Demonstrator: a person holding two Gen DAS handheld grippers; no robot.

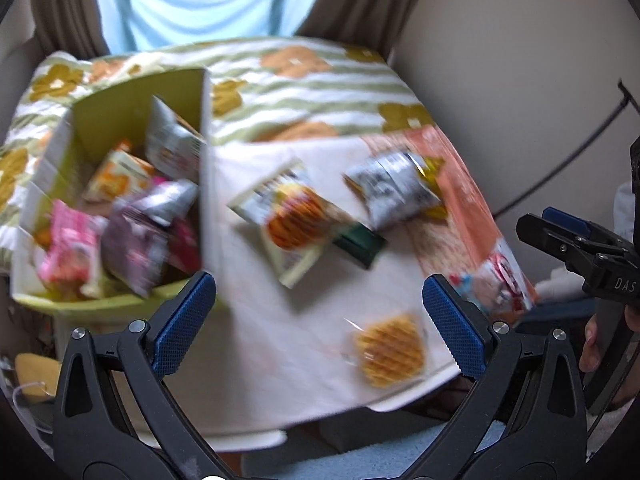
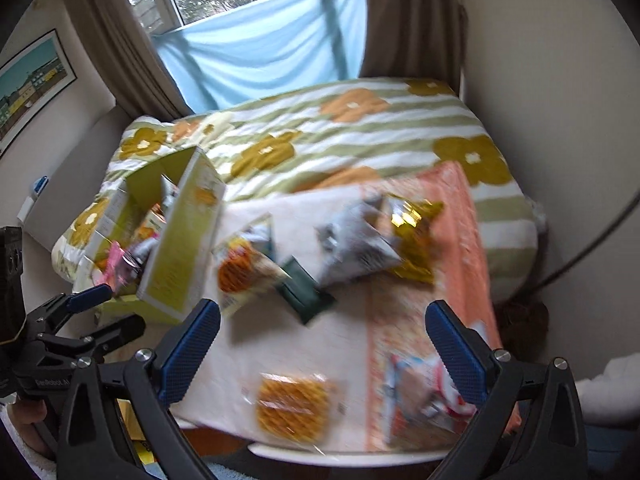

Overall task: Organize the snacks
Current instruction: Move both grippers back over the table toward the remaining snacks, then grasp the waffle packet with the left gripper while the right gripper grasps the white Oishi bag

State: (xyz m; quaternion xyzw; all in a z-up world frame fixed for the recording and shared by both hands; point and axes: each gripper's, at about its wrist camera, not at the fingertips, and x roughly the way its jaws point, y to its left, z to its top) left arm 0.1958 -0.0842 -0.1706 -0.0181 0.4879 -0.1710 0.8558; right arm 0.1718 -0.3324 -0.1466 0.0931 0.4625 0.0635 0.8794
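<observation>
Blue-padded left tongs (image 1: 316, 316) and right tongs (image 2: 322, 344) hover agape (both empty) over the table (image 1: 304, 320).

A low table (image 2: 352, 454) with a white rim stands against a bed (image 2: 360, 136) covered by a green-striped, flowered quilt. A white and orange cloth (image 2: 352, 344) covers the tabletop. On the cloth lie a waffle packet (image 2: 294, 408) near the front edge, a red-and-white packet (image 2: 424, 396) at the front right, a round-cracker bag (image 2: 242, 264), a dark green packet (image 2: 306, 294), a grey bag (image 2: 356, 246) and a gold packet (image 2: 414, 236). A yellow-green box (image 1: 132, 112) of snacks stands at the left; all is blurred.
</observation>
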